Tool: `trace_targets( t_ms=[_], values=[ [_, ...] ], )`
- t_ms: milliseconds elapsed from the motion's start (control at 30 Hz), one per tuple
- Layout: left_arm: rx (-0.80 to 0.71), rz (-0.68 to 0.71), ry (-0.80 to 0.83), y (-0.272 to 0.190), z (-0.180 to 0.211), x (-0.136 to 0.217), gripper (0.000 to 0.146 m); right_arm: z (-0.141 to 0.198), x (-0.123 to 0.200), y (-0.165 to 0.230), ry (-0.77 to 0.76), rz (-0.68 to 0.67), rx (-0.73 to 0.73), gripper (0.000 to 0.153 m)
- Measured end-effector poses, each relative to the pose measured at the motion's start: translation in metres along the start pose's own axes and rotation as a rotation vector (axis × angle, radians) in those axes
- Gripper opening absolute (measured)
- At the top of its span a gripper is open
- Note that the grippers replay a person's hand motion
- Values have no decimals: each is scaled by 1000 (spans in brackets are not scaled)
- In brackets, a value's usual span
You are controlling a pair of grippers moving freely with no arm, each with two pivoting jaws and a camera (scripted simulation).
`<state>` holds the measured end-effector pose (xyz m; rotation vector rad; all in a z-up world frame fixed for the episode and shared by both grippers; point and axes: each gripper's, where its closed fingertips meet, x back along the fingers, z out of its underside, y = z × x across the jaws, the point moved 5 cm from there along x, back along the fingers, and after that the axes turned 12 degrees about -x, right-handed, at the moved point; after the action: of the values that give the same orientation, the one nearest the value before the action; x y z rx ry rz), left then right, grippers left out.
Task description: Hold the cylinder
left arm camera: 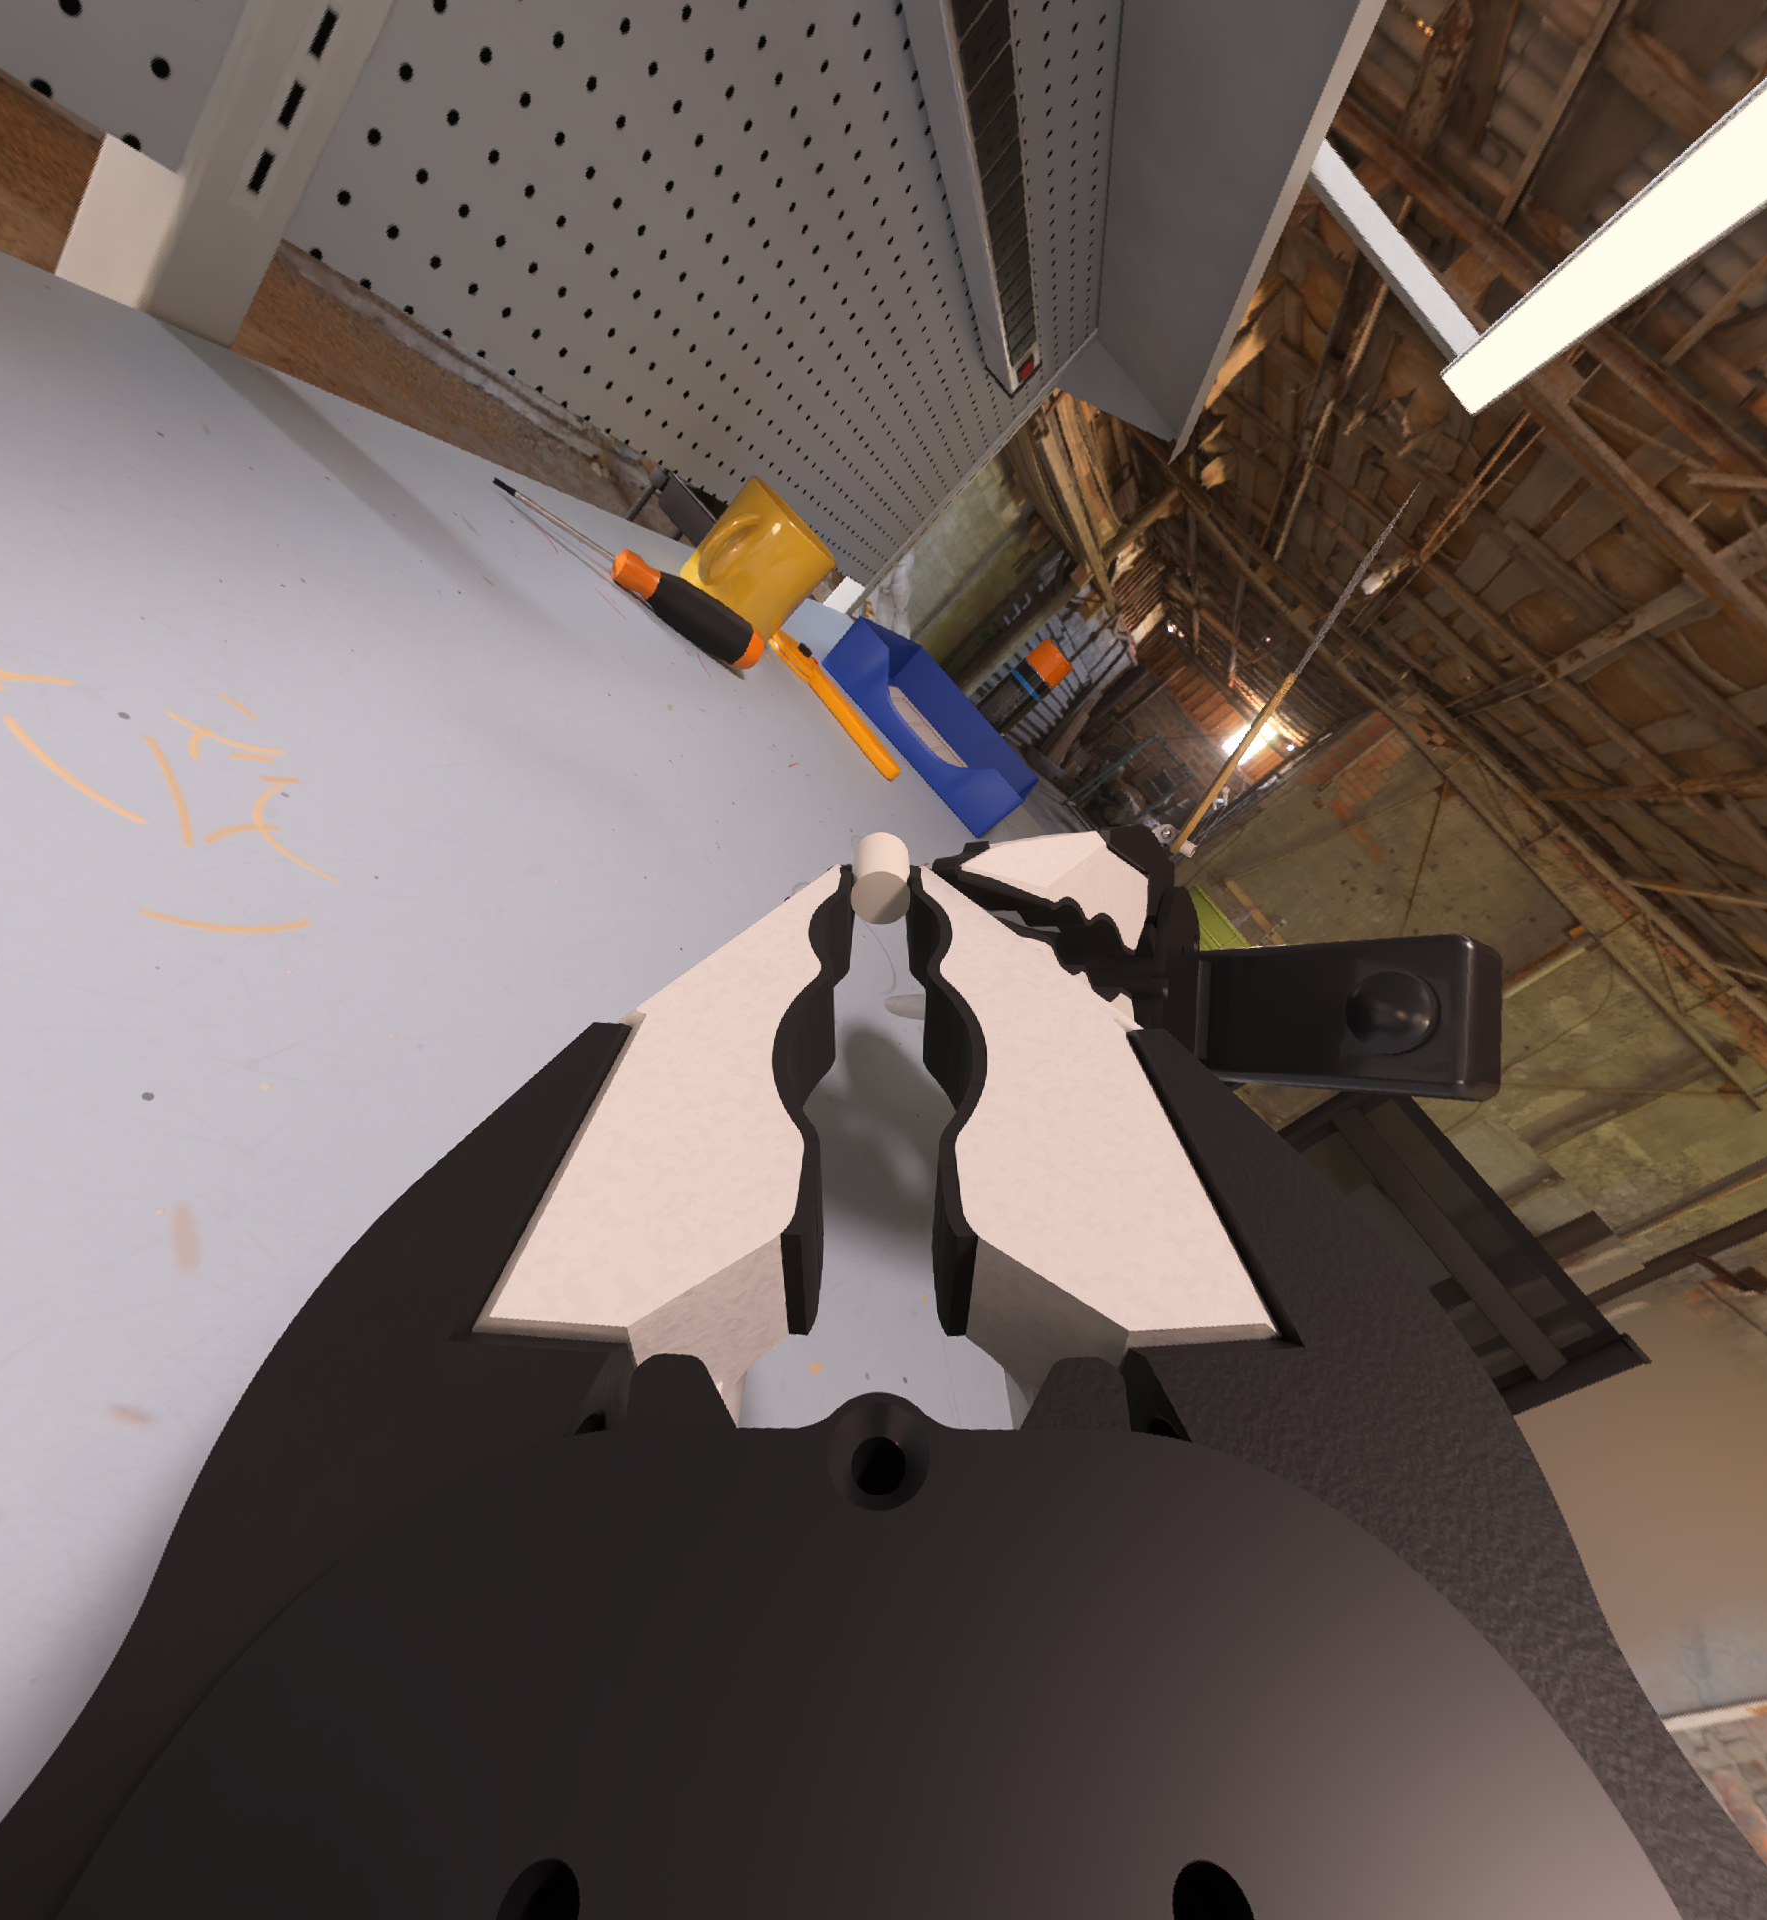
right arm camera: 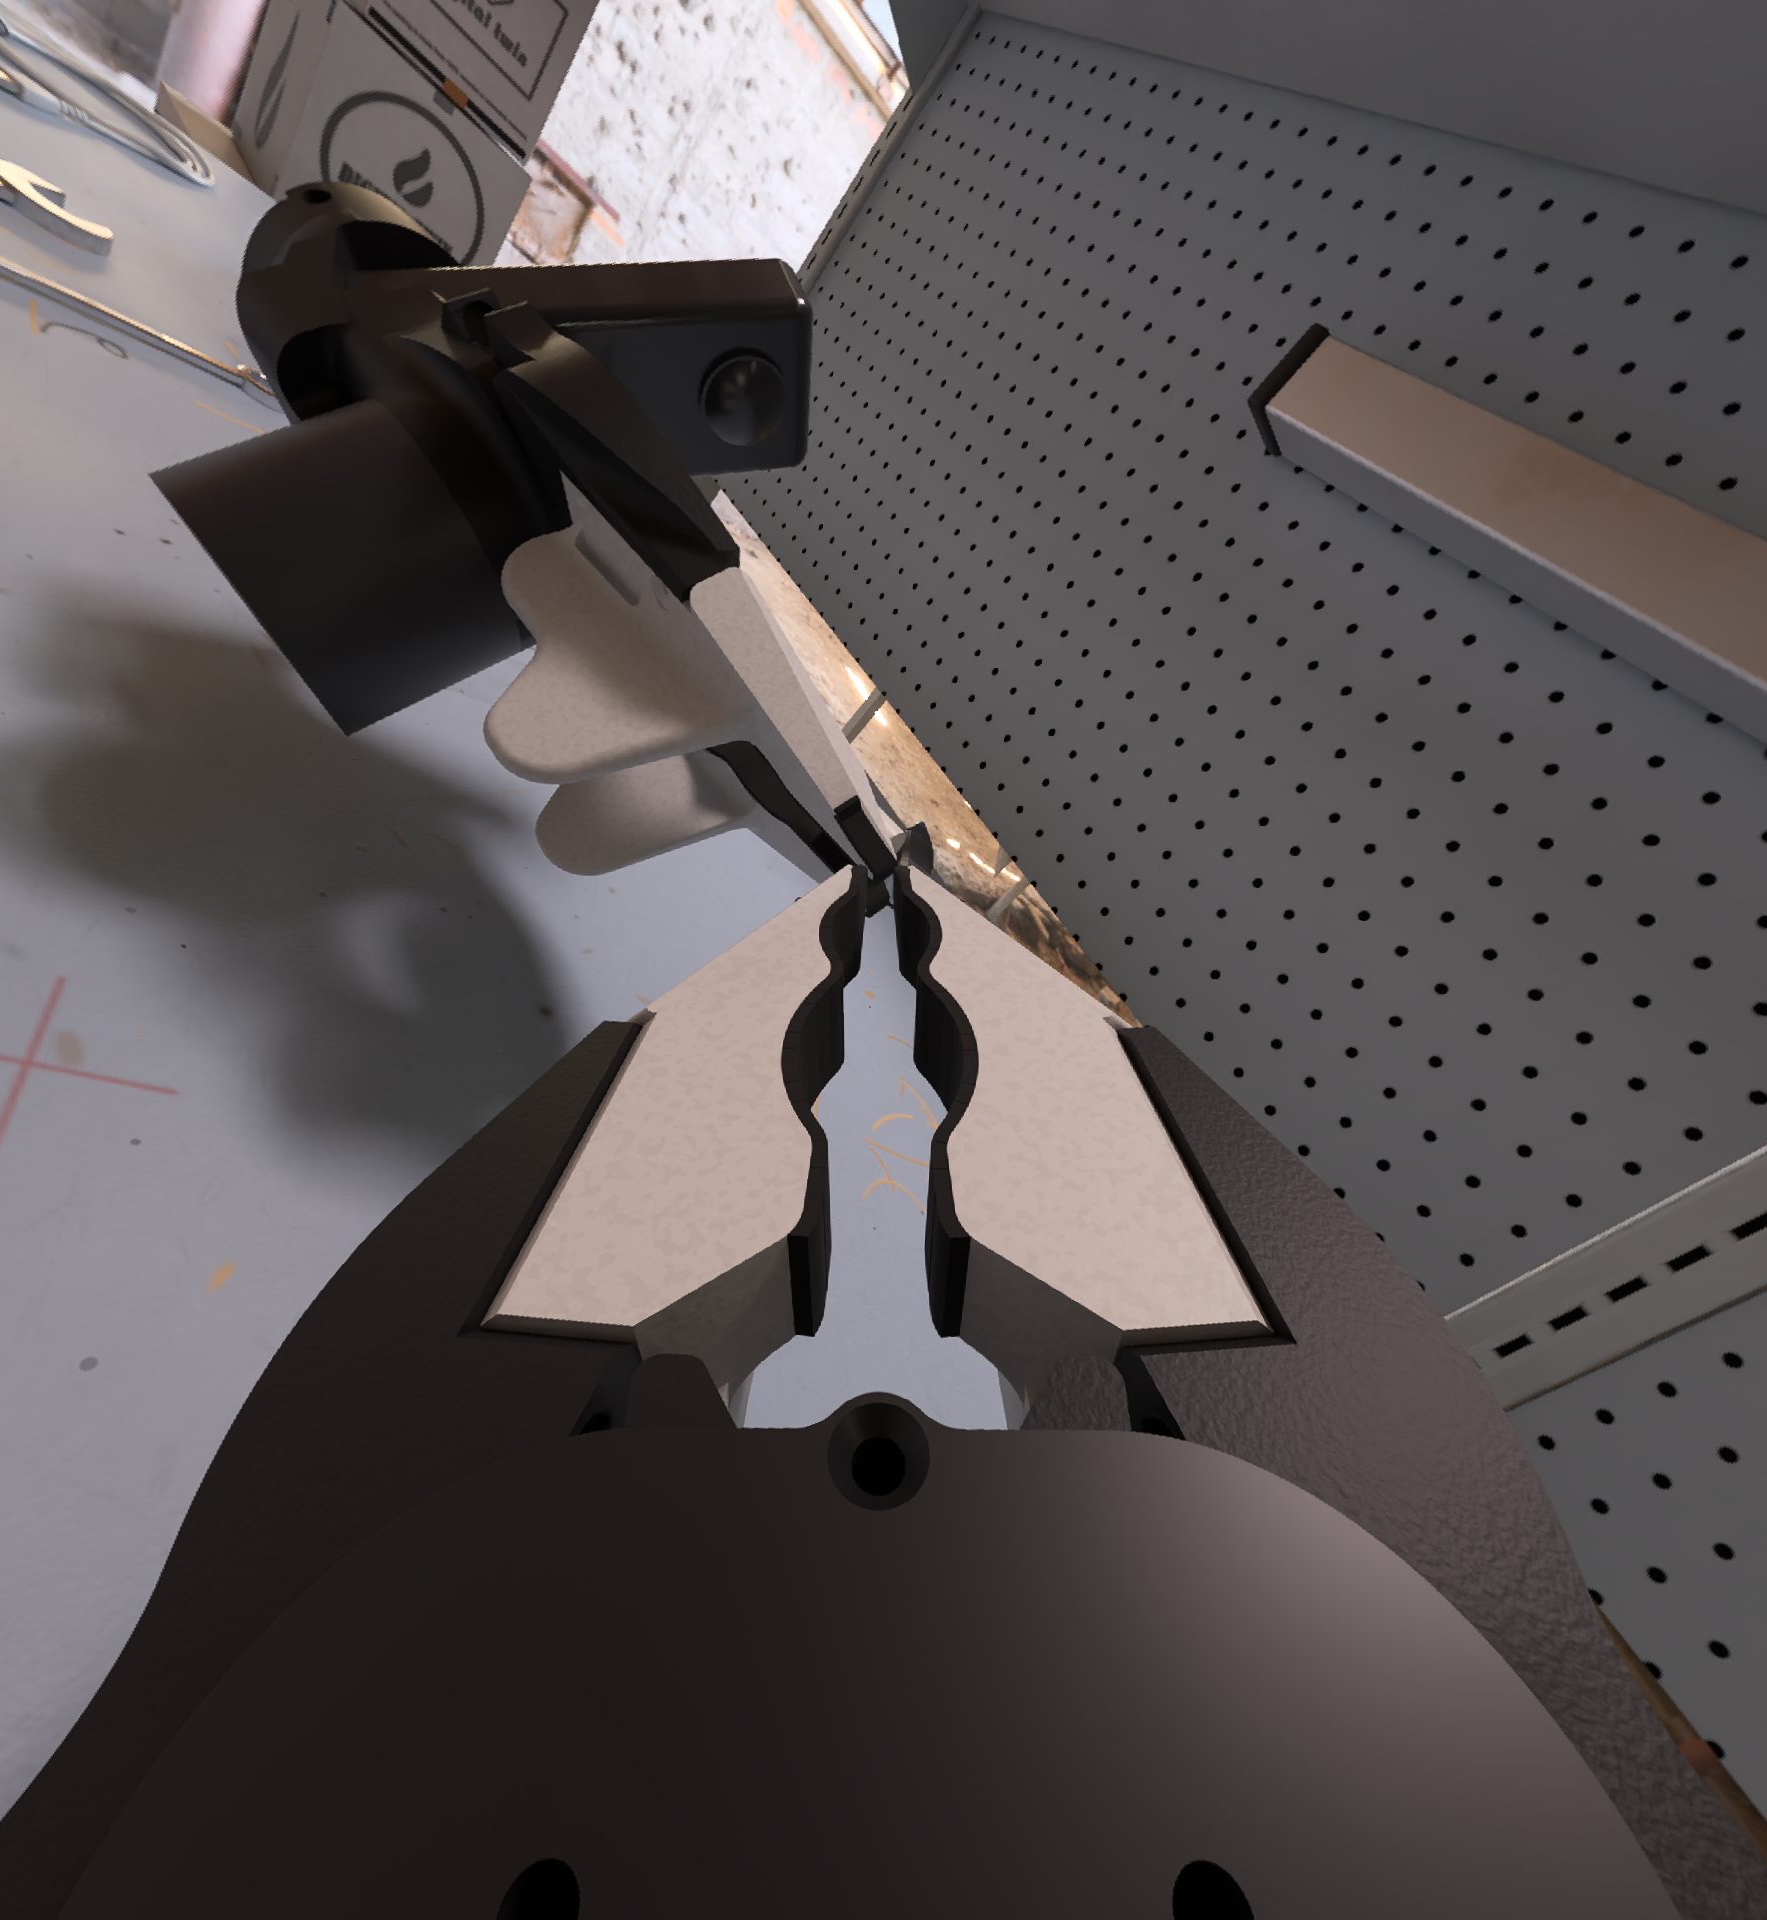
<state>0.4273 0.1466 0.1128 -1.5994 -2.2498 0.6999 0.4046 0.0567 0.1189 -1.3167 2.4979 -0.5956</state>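
Note:
A small cream cylinder [left arm camera: 879,881] sits between the fingertips of my left gripper [left arm camera: 879,896], which is shut on it and holds it above the grey bench [left arm camera: 287,1039]. My right gripper [right arm camera: 880,885] has its jaws almost together, tip to tip with the left one. In the left wrist view the right gripper [left arm camera: 946,868] comes in from the right, its tips next to the cylinder. In the right wrist view the left gripper [right arm camera: 858,847] reaches in from the upper left. The cylinder is hidden there behind the fingertips.
A yellow mug [left arm camera: 759,556], an orange-and-black screwdriver [left arm camera: 692,613], an orange cutter [left arm camera: 843,717] and a blue bin [left arm camera: 926,722] lie at the bench's far end. A pegboard wall [right arm camera: 1274,727] runs close beside. Wrenches [right arm camera: 27,197] and a white box [right arm camera: 411,104] lie beyond the left gripper.

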Motion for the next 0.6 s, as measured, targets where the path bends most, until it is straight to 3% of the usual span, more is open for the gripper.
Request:
trace_targets(
  t_ms=[600],
  values=[
    [16,6,21,1,3,-2,9,3,-2,5,27,10,76,6]
  ],
)
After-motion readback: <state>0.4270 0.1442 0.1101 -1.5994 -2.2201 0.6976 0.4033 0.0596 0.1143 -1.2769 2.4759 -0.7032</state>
